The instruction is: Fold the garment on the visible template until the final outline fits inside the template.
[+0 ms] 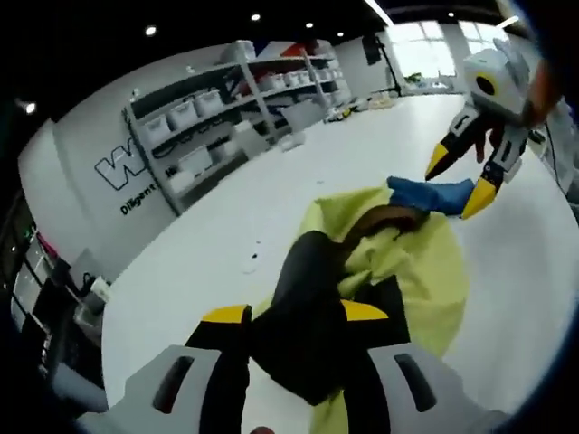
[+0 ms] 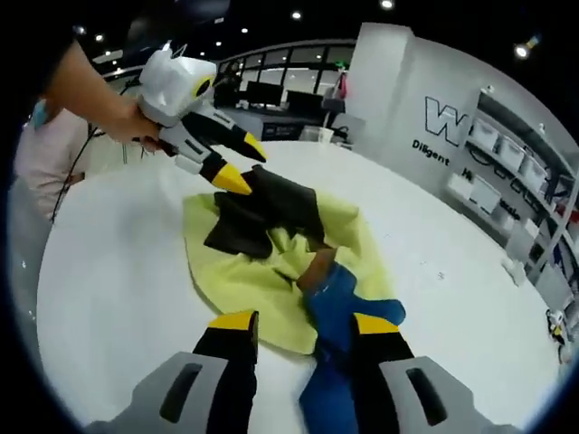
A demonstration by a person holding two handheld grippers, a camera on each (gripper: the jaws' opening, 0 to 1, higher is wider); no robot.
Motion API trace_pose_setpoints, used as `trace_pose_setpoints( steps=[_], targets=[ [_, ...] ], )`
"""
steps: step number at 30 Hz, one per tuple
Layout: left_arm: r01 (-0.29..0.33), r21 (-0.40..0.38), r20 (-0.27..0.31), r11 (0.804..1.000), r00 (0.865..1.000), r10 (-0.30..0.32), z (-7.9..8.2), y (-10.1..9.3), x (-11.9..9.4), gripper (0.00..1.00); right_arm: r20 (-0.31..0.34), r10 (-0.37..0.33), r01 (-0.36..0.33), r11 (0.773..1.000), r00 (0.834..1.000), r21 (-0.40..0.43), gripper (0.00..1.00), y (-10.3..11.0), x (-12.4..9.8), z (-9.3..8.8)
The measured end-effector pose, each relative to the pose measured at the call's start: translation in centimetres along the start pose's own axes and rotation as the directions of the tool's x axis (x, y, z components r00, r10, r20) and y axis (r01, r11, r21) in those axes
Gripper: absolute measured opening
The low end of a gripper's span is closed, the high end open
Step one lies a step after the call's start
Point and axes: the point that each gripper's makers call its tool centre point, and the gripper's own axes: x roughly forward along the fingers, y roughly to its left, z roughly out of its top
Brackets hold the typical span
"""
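While garment (image 1: 380,262) lies bunched on white table (image 1: 226,235) at centre of left gripper view, black section (image 1: 303,316) is seen gripped between left gripper (image 1: 294,315) jaws at bottom centre. Blue section (image 1: 432,194) sits right of centre, other gripper's jaws parted just beside it. In right gripper view, left gripper (image 2: 238,165) is seen upper left, clamped on black cloth; blue section (image 2: 339,316) is pinched by right gripper (image 2: 302,322) at bottom centre. No template outline is made out. Risk judged: uneven pull drags bundle into worse tangle; thin hold lets cloth slip.
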Motion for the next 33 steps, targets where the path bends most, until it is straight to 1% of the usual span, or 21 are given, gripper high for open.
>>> trace_pose_setpoints(
  steps=[2,4,6,7,11,13,15,17,18,19,20,21,23,24,27,30,33],
  targets=[
    [0.012,0.06,-0.002,0.998,1.0,-0.011,0.3,-0.4,0.3,0.37,-0.001,-0.004,0.004,1.0,1.0,-0.009,0.3,-0.1,0.5,0.1],
    [0.026,0.082,-0.015,0.996,1.0,-0.025,0.4,-0.7,0.7,0.36,-0.009,-0.007,0.007,1.0,1.0,-0.022,0.29,-0.3,1.0,0.0],
    [0.032,0.143,-0.037,0.989,0.999,-0.027,0.1,-0.6,1.3,0.36,-0.014,-0.016,0.015,0.999,1.0,-0.036,0.27,-0.5,1.3,-0.2],
    [0.027,0.152,-0.058,0.988,0.998,-0.019,-0.2,-0.4,1.7,0.36,-0.021,-0.023,0.022,0.999,1.0,-0.042,0.25,-0.7,1.6,-0.4],
    [0.012,0.143,-0.077,0.99,0.997,-0.001,-0.7,0.6,2.6,0.33,-0.03,-0.024,0.022,0.999,0.999,-0.042,0.21,-1.2,2.3,-0.7],
    [0.01,0.143,-0.092,0.99,0.996,0.003,-1.0,0.8,2.9,0.29,-0.05,-0.017,0.014,0.998,0.999,-0.059,0.2,-1.2,2.8,-1.1],
    [0.009,0.109,-0.107,0.994,0.994,0.003,-1.5,1.1,3.2,0.2,-0.054,-0.015,0.012,0.998,0.998,-0.067,0.18,-1.3,3.2,-1.2],
    [0.013,0.004,-0.129,1.0,0.992,-0.012,-2.2,0.8,3.3,0.12,-0.056,-0.02,0.017,0.998,0.998,-0.059,0.11,-1.5,3.5,-1.1],
    [0.014,-0.012,-0.13,1.0,0.991,-0.015,-2.2,0.7,3.3,0.09,-0.06,-0.023,0.02,0.998,0.998,-0.054,0.04,-1.6,3.6,-1.1],
    [0.014,0.002,-0.132,1.0,0.991,-0.014,-2.3,0.7,3.3,0.07,-0.066,-0.026,0.023,0.998,0.997,-0.056,0.01,-1.7,3.8,-1.2],
    [0.021,0.0,-0.142,1.0,0.99,-0.021,-2.6,0.7,3.4,0.05,-0.068,-0.03,0.026,0.998,0.997,-0.057,0.0,-1.8,3.9,-1.3],
    [0.027,-0.013,-0.15,1.0,0.988,-0.029,-2.8,0.5,3.4,0.05,-0.072,-0.03,0.027,0.998,0.997,-0.052,0.0,-1.8,3.9,-1.3],
    [0.039,-0.023,-0.164,0.999,0.986,-0.042,-3.2,0.0,3.2,0.04,-0.078,-0.025,0.025,1.0,0.997,0.003,0.0,-1.7,3.9,-1.5],
    [0.047,-0.025,-0.171,0.999,0.984,-0.051,-3.5,-0.2,3.2,0.04,-0.091,-0.022,0.024,1.0,0.996,0.013,0.0,-1.6,3.8,-1.8],
    [0.073,-0.059,-0.184,0.996,0.979,-0.083,-4.1,-0.8,2.8,0.04,-0.103,-0.009,0.01,1.0,0.995,0.004,0.0,-1.2,3.6,-2.4],
    [0.083,-0.064,-0.187,0.994,0.978,-0.094,-4.3,-1.4,2.0,0.04,-0.114,0.009,-0.008,1.0,0.993,0.014,0.0,-0.7,3.3,-2.6],
    [0.095,-0.087,-0.195,0.992,0.975,-0.111,-4.5,-1.6,1.4,0.04,-0.127,0.027,-0.025,0.999,0.992,0.021,0.0,-0.2,3.1,-2.6]
  ],
)
